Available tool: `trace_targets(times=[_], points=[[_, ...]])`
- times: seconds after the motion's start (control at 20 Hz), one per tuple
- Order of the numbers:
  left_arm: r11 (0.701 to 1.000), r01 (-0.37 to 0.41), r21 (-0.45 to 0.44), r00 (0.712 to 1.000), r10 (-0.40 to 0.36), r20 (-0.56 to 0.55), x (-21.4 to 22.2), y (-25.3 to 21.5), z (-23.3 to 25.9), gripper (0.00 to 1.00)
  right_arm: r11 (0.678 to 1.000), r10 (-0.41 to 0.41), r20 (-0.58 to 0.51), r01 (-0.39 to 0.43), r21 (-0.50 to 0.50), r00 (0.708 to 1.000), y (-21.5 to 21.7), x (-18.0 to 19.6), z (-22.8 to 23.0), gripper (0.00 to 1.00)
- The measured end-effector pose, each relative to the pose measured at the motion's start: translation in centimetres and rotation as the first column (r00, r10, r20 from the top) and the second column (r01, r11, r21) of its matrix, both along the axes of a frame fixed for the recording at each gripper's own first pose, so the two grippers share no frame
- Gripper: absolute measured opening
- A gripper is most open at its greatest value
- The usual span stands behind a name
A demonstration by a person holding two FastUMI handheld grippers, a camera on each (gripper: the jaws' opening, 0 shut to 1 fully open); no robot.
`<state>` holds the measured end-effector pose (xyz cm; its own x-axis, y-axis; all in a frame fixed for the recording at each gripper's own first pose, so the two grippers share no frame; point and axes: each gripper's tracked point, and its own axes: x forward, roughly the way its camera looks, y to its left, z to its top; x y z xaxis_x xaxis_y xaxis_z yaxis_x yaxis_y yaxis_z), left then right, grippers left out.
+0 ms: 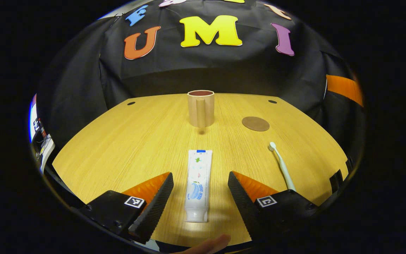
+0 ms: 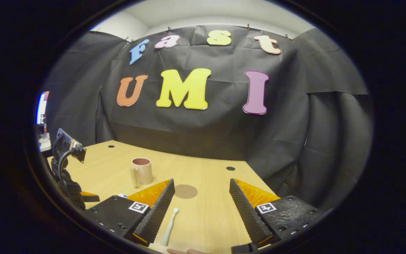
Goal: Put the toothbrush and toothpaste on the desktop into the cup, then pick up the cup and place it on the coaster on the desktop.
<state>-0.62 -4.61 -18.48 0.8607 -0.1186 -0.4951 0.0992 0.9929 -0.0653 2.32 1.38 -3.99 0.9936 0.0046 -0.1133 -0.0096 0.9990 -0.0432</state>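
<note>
A white toothpaste tube (image 1: 198,185) lies on the wooden desktop (image 1: 136,141), cap toward me, between the spread fingers of my open left gripper (image 1: 200,178). To its right lies a white toothbrush (image 1: 282,165), head pointing away. A tan cup (image 1: 201,108) with its handle facing me stands upright farther back, and a round brown coaster (image 1: 255,124) lies to its right. In the right gripper view, my right gripper (image 2: 202,190) is open above the desktop (image 2: 210,215); the toothbrush (image 2: 170,227) lies near its left finger, the coaster (image 2: 185,191) and cup (image 2: 141,171) beyond.
Black cloth walls close the booth behind and beside the desk. Small dark holes (image 1: 272,101) mark the desktop's far corners. In the right gripper view the left gripper's body with a cable (image 2: 65,165) stands at the left edge. A fingertip (image 1: 210,244) shows at the bottom.
</note>
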Motion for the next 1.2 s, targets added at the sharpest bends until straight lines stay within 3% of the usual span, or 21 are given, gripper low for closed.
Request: trace_targets(times=[0.25, 0.3, 0.45, 0.6, 0.7, 0.8, 0.85, 0.9, 1.0, 1.05, 1.1, 1.2], points=[[1.0, 0.0, -0.014, 0.995, -0.001, -0.1, -0.8, 0.1, -2.4, 0.99, 0.999, -0.024, -0.019, 0.025, 0.022, 1.0, -0.7, 0.7, -0.3, 0.96], [1.0, 0.008, -0.008, 0.998, -0.008, -0.063, -0.5, 0.1, -2.0, 0.96, 0.999, -0.026, -0.022, 0.027, 0.026, 0.999, -0.7, 0.7, -0.5, 0.96], [1.0, -0.016, -0.014, 0.996, 0.014, -0.086, -0.5, 0.7, -2.5, 0.92, 0.999, -0.025, -0.043, 0.027, 0.033, 0.999, -0.6, 0.9, -1.1, 0.95], [1.0, -0.007, -0.009, 0.996, 0.007, -0.09, -0.5, 0.7, -2.4, 0.79, 0.999, -0.018, -0.06, 0.021, 0.036, 0.998, -0.4, 1.1, -1.6, 0.96], [1.0, 0.005, -0.018, 0.997, -0.006, -0.081, -0.4, 0.6, -2.4, 0.77, 0.999, -0.016, -0.082, 0.02, 0.042, 0.996, -0.2, 1.4, -2.4, 0.95], [1.0, 0.0, -0.021, 0.998, -0.001, -0.07, -0.1, 0.7, -2.3, 0.63, 0.999, -0.006, -0.116, 0.011, 0.045, 0.993, 0.2, 1.8, -3.5, 0.95], [1.0, -0.006, -0.025, 0.997, 0.004, -0.072, -0.4, 1.0, -2.2, 0.65, 0.999, -0.004, -0.132, 0.01, 0.044, 0.991, 0.3, 2.1, -3.9, 0.95], [1.0, -0.01, -0.027, 0.997, 0.008, -0.073, -0.2, 1.0, -2.3, 0.47, 0.999, -0.006, -0.149, 0.013, 0.042, 0.989, 0.5, 2.4, -4.5, 0.95], [0.999, -0.017, -0.028, 0.998, 0.015, -0.067, -0.1, 1.1, -2.2, 0.44, 0.999, -0.005, -0.189, 0.013, 0.039, 0.982, 1.2, 3.0, -6.1, 0.95], [0.999, -0.025, -0.039, 0.998, 0.023, -0.065, -0.1, 1.1, -2.1, 0.48, 0.999, -0.003, -0.218, 0.012, 0.04, 0.976, 1.6, 3.3, -7.1, 0.95], [0.998, -0.032, -0.052, 0.998, 0.028, -0.062, -0.1, 1.1, -1.9, 0.42, 0.999, -0.01, -0.248, 0.019, 0.035, 0.969, 1.8, 3.7, -8.3, 0.95], [0.996, -0.028, -0.081, 0.998, 0.023, -0.061, -0.2, 0.6, -1.8, 0.42, 1.0, -0.008, -0.297, 0.015, 0.022, 0.955, 2.6, 4.0, -10.3, 0.95]])
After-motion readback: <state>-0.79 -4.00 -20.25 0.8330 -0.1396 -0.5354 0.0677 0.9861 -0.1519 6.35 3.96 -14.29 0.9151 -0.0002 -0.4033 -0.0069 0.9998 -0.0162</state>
